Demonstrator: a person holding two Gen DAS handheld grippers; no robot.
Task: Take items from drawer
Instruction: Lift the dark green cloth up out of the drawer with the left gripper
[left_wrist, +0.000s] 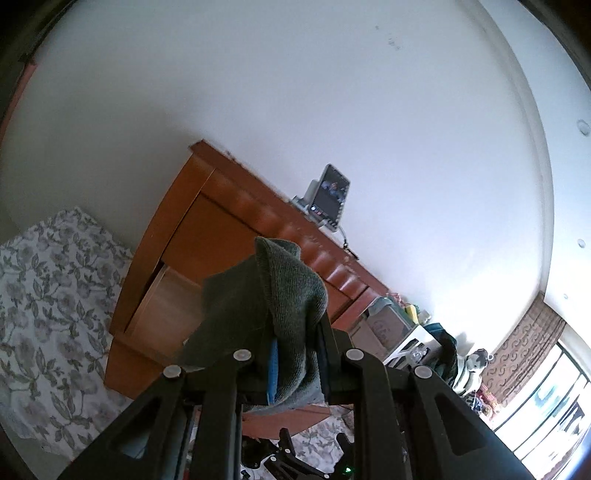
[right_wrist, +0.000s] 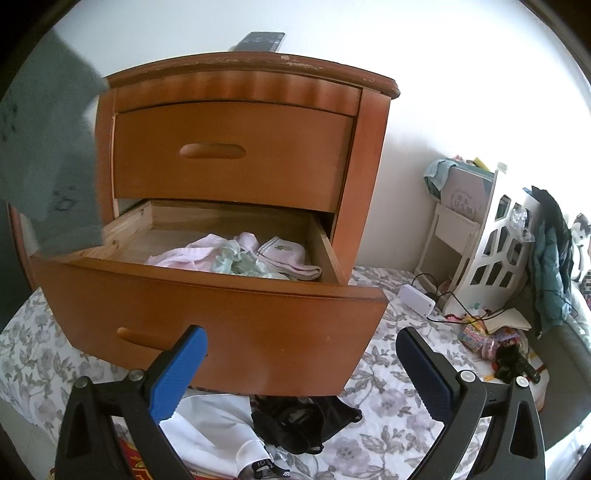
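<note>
Now, left wrist view: left gripper (left_wrist: 295, 363) clenching grey-green knit garment (left_wrist: 273, 295), cloth draping over fingers, hanging clear of wooden nightstand (left_wrist: 221, 221); likely being carried off as removed item.

Right wrist view: right gripper (right_wrist: 301, 373) standing wide, grasping nothing, waiting before open lower drawer (right_wrist: 221, 325), probably ready for next pick. Pink and pale-green clothes (right_wrist: 236, 258) lying inside drawer, right half. White cloth (right_wrist: 214, 424) and black garment (right_wrist: 303, 421) lying on floral sheet (right_wrist: 380, 417) below drawer front.

The left gripper (left_wrist: 295, 354) is raised and tilted, its fingers (left_wrist: 273, 363) pinched close on a green cloth (left_wrist: 266, 295). The right gripper (right_wrist: 301, 363) points slightly downward, fingers (right_wrist: 181, 373) spread wide and empty.
</note>
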